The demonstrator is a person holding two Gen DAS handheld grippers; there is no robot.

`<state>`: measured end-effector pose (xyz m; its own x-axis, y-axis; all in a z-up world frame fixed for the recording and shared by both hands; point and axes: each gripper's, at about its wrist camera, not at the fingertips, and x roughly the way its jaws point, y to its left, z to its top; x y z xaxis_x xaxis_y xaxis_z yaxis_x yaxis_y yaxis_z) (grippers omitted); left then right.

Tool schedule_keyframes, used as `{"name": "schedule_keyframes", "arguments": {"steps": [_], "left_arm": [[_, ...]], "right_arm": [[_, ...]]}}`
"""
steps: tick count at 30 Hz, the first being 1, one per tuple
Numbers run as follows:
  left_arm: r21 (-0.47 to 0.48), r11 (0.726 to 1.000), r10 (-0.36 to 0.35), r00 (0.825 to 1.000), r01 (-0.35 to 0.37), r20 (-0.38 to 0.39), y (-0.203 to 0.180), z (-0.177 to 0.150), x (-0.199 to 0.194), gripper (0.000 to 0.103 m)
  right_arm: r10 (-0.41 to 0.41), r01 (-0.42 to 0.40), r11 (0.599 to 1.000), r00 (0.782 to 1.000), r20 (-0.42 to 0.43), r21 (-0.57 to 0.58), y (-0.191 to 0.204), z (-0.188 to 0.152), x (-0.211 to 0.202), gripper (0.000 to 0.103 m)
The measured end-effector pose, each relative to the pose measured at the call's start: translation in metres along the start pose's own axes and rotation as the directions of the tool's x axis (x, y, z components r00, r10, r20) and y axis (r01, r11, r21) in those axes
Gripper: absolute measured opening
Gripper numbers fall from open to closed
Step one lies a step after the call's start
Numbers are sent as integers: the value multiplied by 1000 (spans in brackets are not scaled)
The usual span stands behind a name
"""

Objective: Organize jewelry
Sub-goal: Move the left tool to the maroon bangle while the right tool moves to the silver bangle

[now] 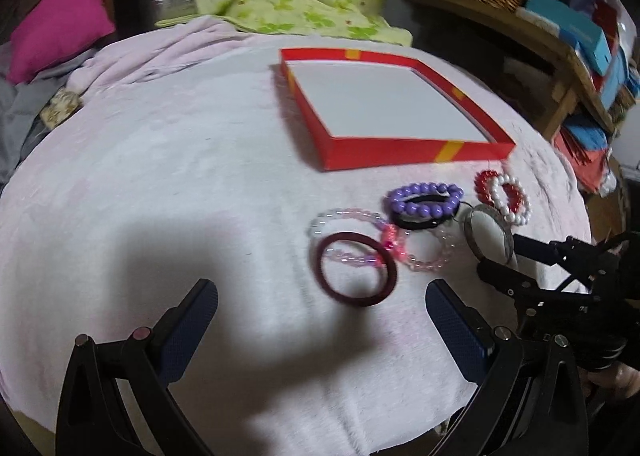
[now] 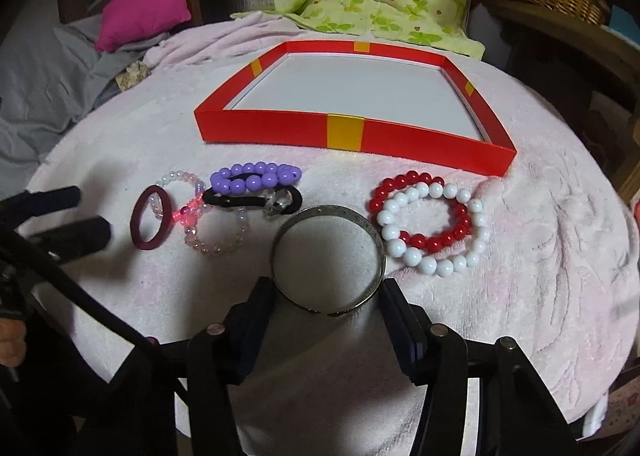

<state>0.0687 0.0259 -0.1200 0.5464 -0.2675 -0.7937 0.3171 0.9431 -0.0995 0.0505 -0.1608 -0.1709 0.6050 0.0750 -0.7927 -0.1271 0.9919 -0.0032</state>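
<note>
Flanking silver bangle (image 2: 328,260): right tongs (image 2: 326,306), touching unclear | left tongs (image 1: 322,302) apart | maroon ring (image 1: 357,269) ahead

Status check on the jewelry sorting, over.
Right gripper fingers around silver bangle, not clearly gripping. Left gripper open above maroon bangle. Red box empty, path clear.

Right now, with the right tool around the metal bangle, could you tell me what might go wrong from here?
1. The right tool straddles only the near edge of the silver bangle; the smooth rim could slip or tip up as the tool closes.
2. The white bead bracelet lies close beside the bangle, overlapping the red bead bracelet; lifting could drag both.
3. The left tool hangs open near the maroon bangle, which overlaps a clear pink bead bracelet that could snag.
</note>
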Motion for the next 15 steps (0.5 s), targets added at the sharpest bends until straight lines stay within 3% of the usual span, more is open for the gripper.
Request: {"name": "schedule_keyframes", "arguments": {"steps": [9, 10, 12, 15], "left_arm": [[6, 1000, -19, 999, 19, -39, -5, 1, 23, 102], [3, 1000, -25, 999, 25, -41, -3, -1, 24, 98], [16, 1000, -25, 999, 26, -30, -4, -1, 24, 79], [12, 999, -41, 999, 41, -10, 2, -2, 22, 60]], "right_arm": [[95, -97, 994, 995, 39, 56, -19, -10, -13, 56], [102, -105, 993, 994, 46, 59, -20, -10, -16, 56], [116, -119, 991, 992, 58, 63, -20, -11, -19, 56], [135, -139, 989, 988, 72, 58, -19, -10, -23, 55]]}}
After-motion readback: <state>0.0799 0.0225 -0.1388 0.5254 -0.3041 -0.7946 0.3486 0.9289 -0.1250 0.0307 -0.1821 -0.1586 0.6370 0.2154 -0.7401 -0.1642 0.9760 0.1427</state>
